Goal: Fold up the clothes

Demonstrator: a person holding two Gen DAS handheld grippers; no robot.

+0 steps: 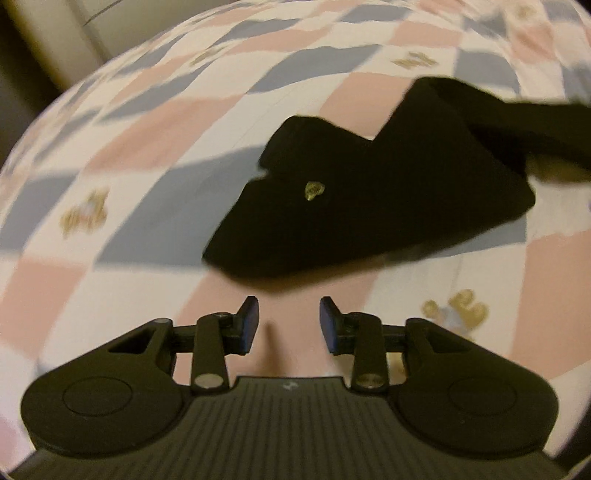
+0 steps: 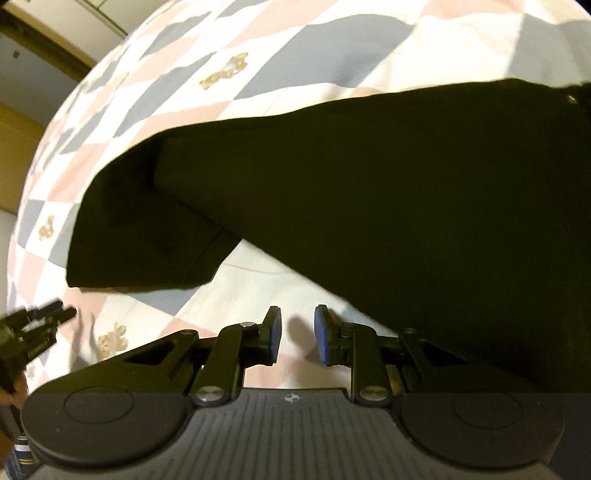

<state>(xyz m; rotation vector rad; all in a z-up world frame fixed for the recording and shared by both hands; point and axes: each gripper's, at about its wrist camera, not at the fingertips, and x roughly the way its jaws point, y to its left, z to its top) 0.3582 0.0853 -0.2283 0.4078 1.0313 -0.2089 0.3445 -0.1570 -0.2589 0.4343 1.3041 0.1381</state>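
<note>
A black garment [image 1: 369, 199] with a small gold emblem [image 1: 314, 191] lies on the checkered bedspread [image 1: 147, 122], partly folded, with one part stretching off to the upper right. My left gripper [image 1: 289, 321] hovers just short of its near edge, open, with nothing between the blue pads. In the right wrist view the same black garment [image 2: 369, 192] fills the middle and right, a short sleeve [image 2: 147, 229] spread to the left. My right gripper [image 2: 297, 332] is open over the bedspread [image 2: 258, 266] beside the garment's lower edge, holding nothing.
The bedspread, in pink, grey-blue and white squares with gold motifs, covers the whole bed. The left gripper's fingers [image 2: 40, 325] show at the left edge of the right wrist view. A wall and pale furniture [image 1: 55, 33] lie beyond the bed's far-left edge.
</note>
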